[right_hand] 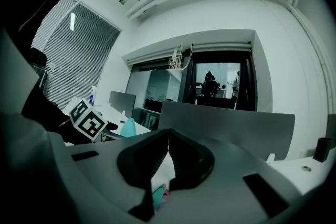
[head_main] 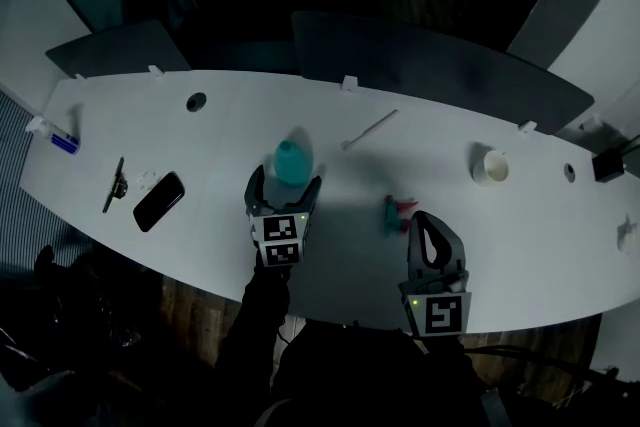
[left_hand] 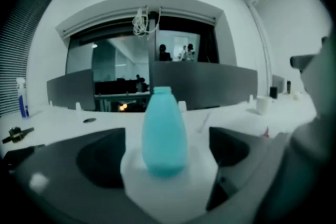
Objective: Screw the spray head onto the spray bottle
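Since a spray head can only be screwed on if the bottle under it is kept from spinning, the left gripper [head_main: 285, 185] seems placed as the steadying hand. Its jaws are spread wide and reach along both flanks of the teal plastic spray bottle [head_main: 292, 160]. That bottle stands upright on the white curved worktop [head_main: 220, 130] with its neck bare. In the left gripper view it sits centred in the gap, low between the two dark pads, with a strip of white worktop showing on either side, so the pads do not yet seem to press on it.

To the right, the right gripper [right_hand: 168, 139] has its jaws pressed together on nothing. It looks parked, or about to go for the cap. The teal and pink spray head [head_main: 397, 212] lies on its side on the worktop just in front of those closed tips and slightly towards the bottle. It is outside the jaws, and well apart from the bottle's neck.

Farther off lie a black phone [head_main: 158, 201], a thin white rod [head_main: 370, 129] and a white cup [head_main: 491, 166], all clear of the work.
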A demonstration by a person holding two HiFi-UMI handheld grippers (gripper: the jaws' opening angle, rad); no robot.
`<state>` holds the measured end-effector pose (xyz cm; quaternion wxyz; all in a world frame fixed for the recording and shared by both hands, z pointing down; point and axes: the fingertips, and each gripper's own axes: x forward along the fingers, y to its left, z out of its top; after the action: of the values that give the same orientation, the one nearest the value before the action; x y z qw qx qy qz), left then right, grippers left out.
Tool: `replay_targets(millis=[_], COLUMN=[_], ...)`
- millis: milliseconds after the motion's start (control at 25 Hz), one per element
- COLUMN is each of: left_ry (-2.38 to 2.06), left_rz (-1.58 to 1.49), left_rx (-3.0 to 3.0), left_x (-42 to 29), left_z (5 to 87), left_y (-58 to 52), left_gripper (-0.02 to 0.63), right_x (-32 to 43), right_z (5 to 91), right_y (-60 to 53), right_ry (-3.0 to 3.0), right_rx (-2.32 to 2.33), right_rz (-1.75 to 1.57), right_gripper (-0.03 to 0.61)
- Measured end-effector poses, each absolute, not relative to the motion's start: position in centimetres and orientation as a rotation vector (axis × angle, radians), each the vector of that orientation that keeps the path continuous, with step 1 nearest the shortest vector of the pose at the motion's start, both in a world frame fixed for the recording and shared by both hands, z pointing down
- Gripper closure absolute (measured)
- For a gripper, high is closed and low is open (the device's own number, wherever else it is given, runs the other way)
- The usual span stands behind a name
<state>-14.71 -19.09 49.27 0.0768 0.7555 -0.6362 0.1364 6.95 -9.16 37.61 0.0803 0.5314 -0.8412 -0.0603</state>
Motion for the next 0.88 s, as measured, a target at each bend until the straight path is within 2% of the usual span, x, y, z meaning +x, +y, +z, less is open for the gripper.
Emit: replay_targets(millis=[240,280,360,640,880], left_ry=[-1.813,-1.801,-1.789,-1.714,-1.566], left_rz=[0.497,0.509,0.523,0.530,0.511], left_rx=[2.288,2.285,2.291,2.378,2.514], left_x=[-14.3,-14.2,-14.0,-11.9,-7.0], left_z=[51.2,51.5,51.5,50.0,48.6], left_y=[-21.9,-22.1,-22.1,-19.7,-13.4], left_gripper=[0.129,0.149,0.258,0.265,0.265], right_x=[7.9,8.0,8.3,9.1,10.1], right_z=[37.8,37.7,37.8,38.0,38.6], right_y=[-9.6,-9.7,-9.7,-9.8,-9.7], right_ry=[-2.480,-2.476,-2.466,-2.447,-2.424], right_rx=[1.614,1.617,1.623,1.654,1.680], right_rz=[-0.178,-0.181,-0.184,-0.174,-0.146], right_gripper=[0.572,0.572,0.572,0.572,0.572])
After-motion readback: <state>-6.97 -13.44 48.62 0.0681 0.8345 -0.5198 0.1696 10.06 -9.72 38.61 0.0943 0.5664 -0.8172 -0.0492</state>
